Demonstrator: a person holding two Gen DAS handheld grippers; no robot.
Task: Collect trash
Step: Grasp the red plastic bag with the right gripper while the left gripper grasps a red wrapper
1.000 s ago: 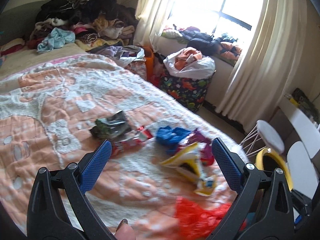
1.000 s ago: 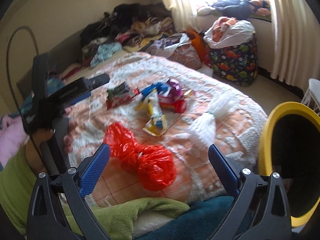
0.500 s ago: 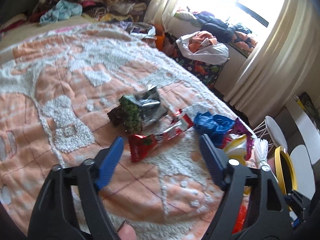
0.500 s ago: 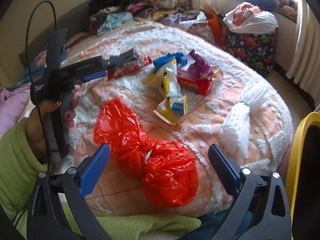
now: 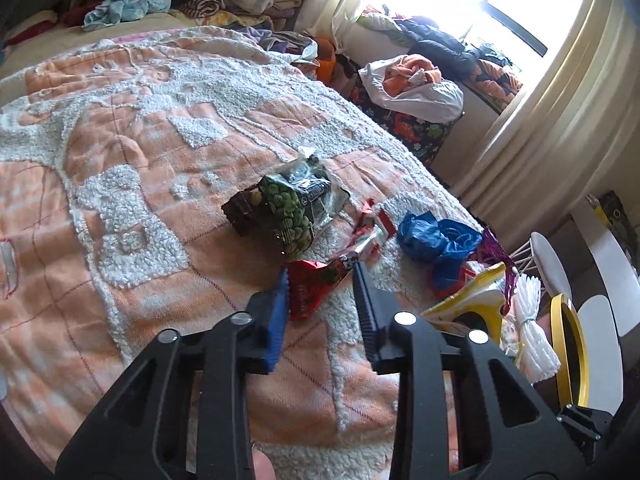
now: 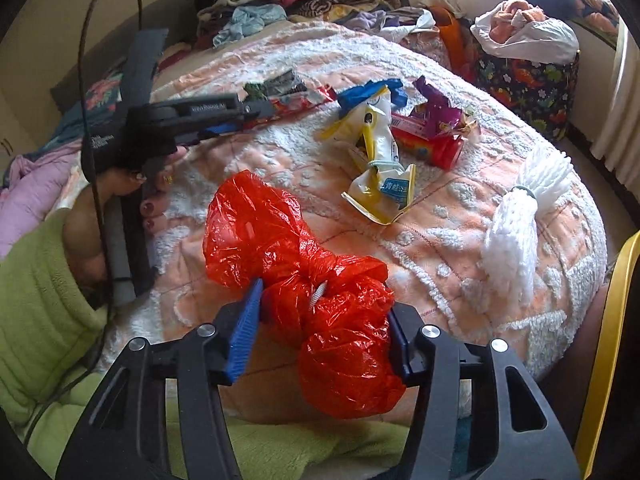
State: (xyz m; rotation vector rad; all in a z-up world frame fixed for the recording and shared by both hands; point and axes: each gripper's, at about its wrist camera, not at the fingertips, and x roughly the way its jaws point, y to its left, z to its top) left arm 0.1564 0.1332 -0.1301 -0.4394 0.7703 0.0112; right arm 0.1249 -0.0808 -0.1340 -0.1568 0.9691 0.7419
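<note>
Your red bag (image 6: 316, 292) is thin crinkly glossy plastic, the red wrapper (image 5: 316, 284) shiny foil, and the bedspread (image 5: 132, 184) nubby matt cloth.
</note>
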